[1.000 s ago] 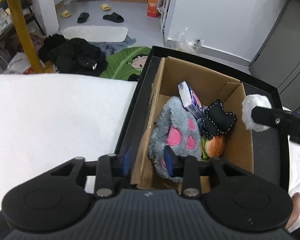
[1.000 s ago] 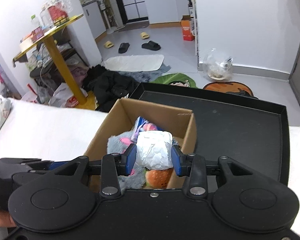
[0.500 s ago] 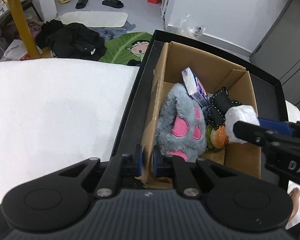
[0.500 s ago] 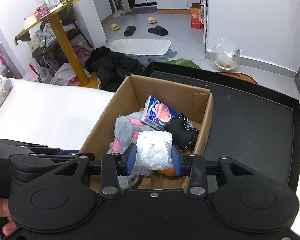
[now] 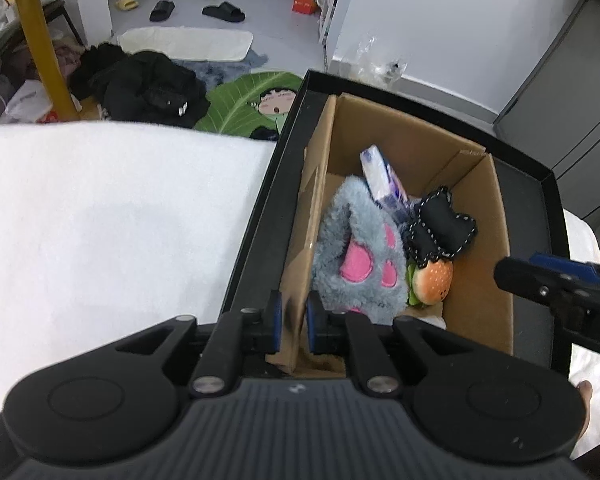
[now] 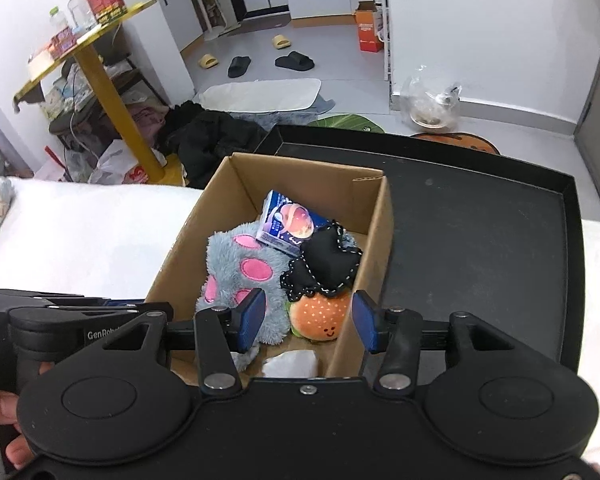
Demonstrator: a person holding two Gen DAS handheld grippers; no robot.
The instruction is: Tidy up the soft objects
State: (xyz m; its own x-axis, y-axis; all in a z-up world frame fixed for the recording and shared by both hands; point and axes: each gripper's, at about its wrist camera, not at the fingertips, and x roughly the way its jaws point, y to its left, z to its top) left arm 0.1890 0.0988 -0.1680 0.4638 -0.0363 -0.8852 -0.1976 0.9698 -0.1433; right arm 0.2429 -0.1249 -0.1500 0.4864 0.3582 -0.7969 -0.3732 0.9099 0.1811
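Note:
A cardboard box point(image 6: 236, 184) stands in a black tray point(image 6: 480, 240). It holds a grey plush with pink spots point(image 6: 240, 268), a blue tissue pack point(image 6: 288, 226), a black stitched plush point(image 6: 328, 266), an orange burger plush point(image 6: 320, 316) and a white wrapped bundle point(image 6: 292, 364) at the near end. My left gripper point(image 5: 291, 320) is shut on the box's near left wall point(image 5: 300, 264). My right gripper point(image 6: 306, 322) is open and empty above the box's near end, over the bundle; it also shows in the left wrist view point(image 5: 540, 280).
The tray sits on a white padded surface point(image 5: 100, 220). Beyond lies a floor with black clothes point(image 5: 148, 84), a green mat point(image 5: 252, 100), slippers and a yellow-legged table point(image 6: 100, 68). The tray's right part is bare black.
My right gripper has opened and let the white bundle drop into the box's near end. My left gripper closed on the box wall a moment earlier and still holds it.

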